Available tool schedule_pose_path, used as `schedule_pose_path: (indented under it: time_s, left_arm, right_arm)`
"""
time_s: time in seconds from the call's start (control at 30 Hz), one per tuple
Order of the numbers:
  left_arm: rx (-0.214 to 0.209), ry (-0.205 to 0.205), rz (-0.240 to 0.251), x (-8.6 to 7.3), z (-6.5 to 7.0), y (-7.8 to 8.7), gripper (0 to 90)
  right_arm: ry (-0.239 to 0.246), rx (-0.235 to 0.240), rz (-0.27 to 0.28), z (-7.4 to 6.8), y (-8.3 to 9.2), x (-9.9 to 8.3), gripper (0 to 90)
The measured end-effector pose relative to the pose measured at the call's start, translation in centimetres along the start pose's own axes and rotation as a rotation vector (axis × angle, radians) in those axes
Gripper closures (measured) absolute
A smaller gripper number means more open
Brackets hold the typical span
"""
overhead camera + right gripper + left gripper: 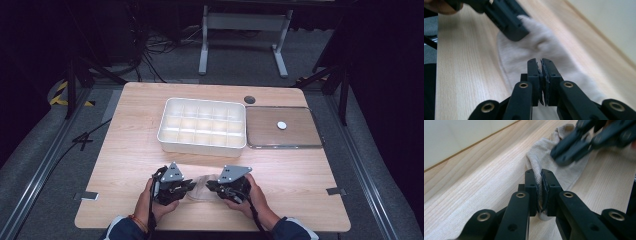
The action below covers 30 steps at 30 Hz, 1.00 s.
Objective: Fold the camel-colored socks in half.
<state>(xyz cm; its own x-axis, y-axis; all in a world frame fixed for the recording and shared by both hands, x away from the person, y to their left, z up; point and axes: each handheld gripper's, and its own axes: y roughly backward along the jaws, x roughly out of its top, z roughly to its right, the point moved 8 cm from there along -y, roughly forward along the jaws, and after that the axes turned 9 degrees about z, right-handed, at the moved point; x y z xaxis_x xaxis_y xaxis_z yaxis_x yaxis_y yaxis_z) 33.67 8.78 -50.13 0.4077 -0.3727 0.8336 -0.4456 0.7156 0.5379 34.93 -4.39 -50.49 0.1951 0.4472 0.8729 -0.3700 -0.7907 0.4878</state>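
At the near edge of the wooden table (pixel 130 130) a pale beige sock (pixel 201 187) lies flat between the person's two hands, well short of the white divided tray (pixel 202 125) and the brown-bottomed shallow tray (pixel 283 127) with a small white disc (pixel 282 125) on it.

The left gripper (pixel 541 192) is closed on the sock: in the left gripper view a fold of ribbed knit is pinched between its jaws and rises out of them toward the rest of the fabric. The right gripper (pixel 540 80) has its jaws drawn together with hardly any gap, directly over the sock; whether they pinch a thin layer of it cannot be told from the right gripper view, since the fabric runs under and behind the jaws. In the high view the two grippers face each other across the sock, one at each end.

The sock looks light, soft and limp (nothing stiff in it at all), so it will likely sag and fold wherever it is unsupported and will stretch somewhat if pulled. It should not slip easily from rubbery pads, nor be harmed by a firm pinch. The sensible holds appear to be the two ends, cuff and toe, or a raised fold such as the left gripper already has; a pinch on flat fabric risks catching only one layer.
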Motion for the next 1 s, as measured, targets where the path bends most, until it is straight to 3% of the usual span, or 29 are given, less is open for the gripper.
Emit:
schedule_pose_path:
  time_s: [0.17, 0.27, 0.4, 0.57, 0.87, 0.97, 1.0]
  left_arm:
    - [0.006, 0.005, -0.002, -0.1, -0.2, 0.0, 83.9]
    - [0.009, -0.004, -0.007, 0.0, -0.3, 0.1, 83.8]
    - [0.009, 0.013, 0.009, 0.1, -0.4, 0.1, 83.8]
    - [-0.007, 0.024, 0.031, 0.4, -0.3, 0.1, 83.8]
    - [-0.021, 0.032, 0.043, 1.0, 0.1, -0.4, 83.8]
    - [-0.012, 0.024, 0.047, 1.1, 0.1, -0.3, 83.8]
    - [-0.012, 0.024, 0.045, 1.0, 0.0, -0.2, 83.9]
  right_arm:
    - [0.037, -0.032, -0.038, 1.1, 1.8, -1.0, 81.8]
    - [0.026, -0.018, -0.038, 1.4, 2.5, -1.7, 82.5]
    - [0.026, -0.005, -0.039, 1.2, 2.2, -1.8, 82.8]
    - [0.017, 0.005, -0.092, 0.9, 0.7, -2.9, 84.4]
    - [0.015, -0.002, -0.068, 0.8, -0.3, -2.6, 81.7]
    - [0.023, -0.001, -0.059, 1.0, 0.2, -2.4, 79.6]
    - [0.018, -0.012, -0.035, 1.4, 1.3, -1.8, 78.0]
